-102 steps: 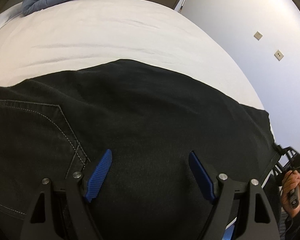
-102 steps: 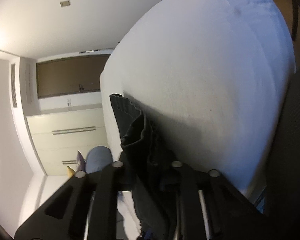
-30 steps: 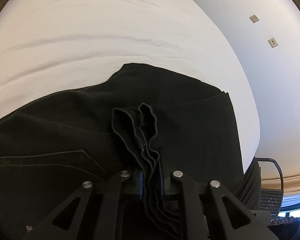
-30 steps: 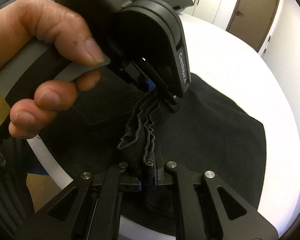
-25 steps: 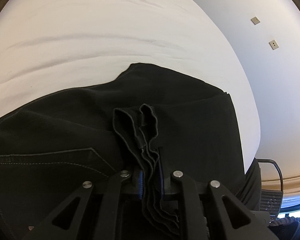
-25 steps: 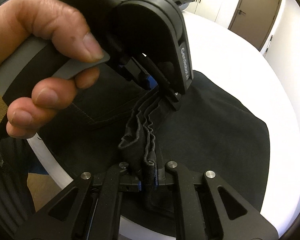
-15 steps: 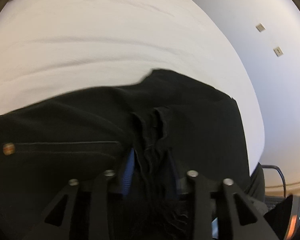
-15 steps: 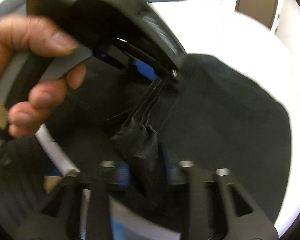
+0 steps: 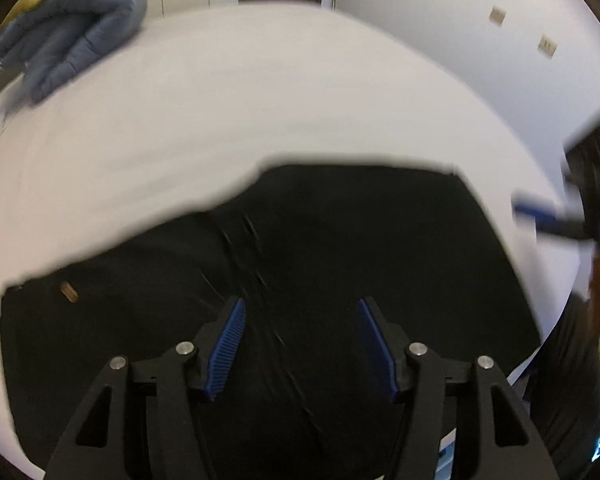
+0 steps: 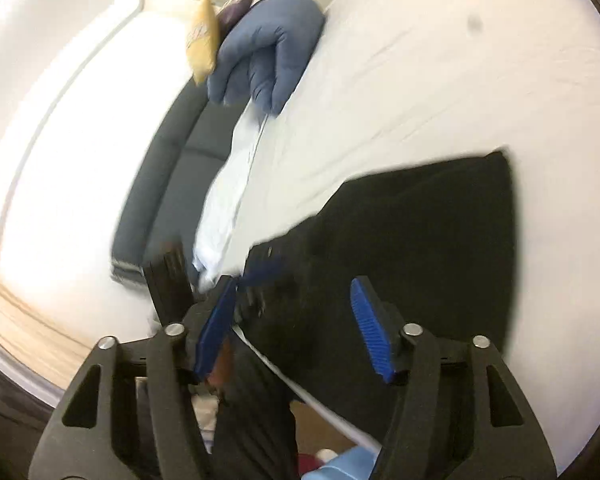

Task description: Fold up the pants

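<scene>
White bed (image 9: 260, 92) filling most of both views, sheet lightly creased. Dark headboard panel (image 10: 168, 184) along the bed's edge at nine o'clock in the right wrist view, pale wall beyond it.

Black pants (image 9: 320, 248) lying flat on the sheet, folded into a broad dark block, spreading from centre to six o'clock in the left wrist view; same pants (image 10: 420, 240) from centre toward four o'clock in the right wrist view, close to the mattress edge. Faint seam lines running across the cloth toward six o'clock, blurred. Small brass rivet (image 9: 69, 293) on the cloth at eight o'clock.

Blue padded garment (image 9: 72, 36) bunched at the far corner, ten o'clock in the left wrist view, eleven to twelve o'clock in the right wrist view. Yellow packet (image 10: 202, 38) leaning against it, with a purple packet (image 10: 240, 2) just behind.

Left gripper (image 9: 300, 344) at six o'clock, poised over the pants, jaws spreading apart, blue pads clear of the cloth, nothing pinched between them. Right gripper (image 10: 292, 328) at six o'clock in its own view, jaws parted but drawing together, pads bare, pants only behind them, not clamped. Right gripper also glimpsed, blurred, at three o'clock in the left wrist view, beside the bed's edge.

Two wall plates (image 9: 547, 45) on the white wall at two o'clock.
</scene>
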Tool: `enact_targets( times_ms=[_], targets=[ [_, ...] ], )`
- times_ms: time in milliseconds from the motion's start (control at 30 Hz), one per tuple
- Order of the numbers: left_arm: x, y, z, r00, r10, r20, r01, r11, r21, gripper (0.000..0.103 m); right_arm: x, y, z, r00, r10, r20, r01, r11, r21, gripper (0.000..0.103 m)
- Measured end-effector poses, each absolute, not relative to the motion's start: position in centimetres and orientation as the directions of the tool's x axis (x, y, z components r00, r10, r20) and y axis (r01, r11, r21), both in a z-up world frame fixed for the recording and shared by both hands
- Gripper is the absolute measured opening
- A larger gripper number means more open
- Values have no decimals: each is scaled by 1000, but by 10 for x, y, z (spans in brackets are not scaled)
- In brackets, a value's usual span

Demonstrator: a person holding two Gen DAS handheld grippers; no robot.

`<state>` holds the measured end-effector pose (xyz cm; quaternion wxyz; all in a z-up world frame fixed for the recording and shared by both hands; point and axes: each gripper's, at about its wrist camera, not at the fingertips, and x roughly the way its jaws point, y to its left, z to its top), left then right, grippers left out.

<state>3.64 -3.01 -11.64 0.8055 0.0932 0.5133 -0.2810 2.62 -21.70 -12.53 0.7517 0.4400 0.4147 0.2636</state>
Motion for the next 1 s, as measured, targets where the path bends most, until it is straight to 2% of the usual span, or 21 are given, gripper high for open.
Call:
enact_targets(
  times_ms=[133, 233, 300, 367, 600, 767, 833, 933, 1000],
  targets=[
    [21, -30, -144, 311, -331, -891, 522, 843, -131, 61, 60, -239, -147, 485, 786, -383, 3, 437, 899, 56],
    [13, -34, -148, 323, -315, -892, 529, 842, -106, 64, 77, -248, -181, 418, 779, -468, 68, 486, 871, 56],
    [14, -33, -150, 320, -316, -893, 527, 843, -109, 65, 74, -252, -195, 407, 786, -466, 84, 475, 876, 46],
    [14, -37, -152, 317, -323, -892, 519, 846, -122, 66, 60, -250, -194, 392, 814, -428, 55, 444, 894, 46],
    [17, -31, -153, 318, -337, -886, 525, 841, -132, 68, -16, -211, -199, 293, 869, -399, -19, 422, 906, 46],
    [33, 0, -151, 320, -355, -878, 510, 846, -155, 68, -48, -188, -185, 218, 845, -488, -23, 505, 863, 47],
    [34, 7, -150, 327, -366, -871, 492, 853, -174, 68, -46, -197, -167, 283, 841, -461, -54, 494, 868, 49],
    [48, 23, -143, 330, -372, -868, 475, 860, -188, 68, -15, -216, -141, 417, 839, -350, -83, 419, 904, 49],
    [50, 26, -143, 337, -371, -865, 464, 865, -190, 68, 14, -225, -145, 442, 842, -310, -74, 378, 923, 49]
  ],
)
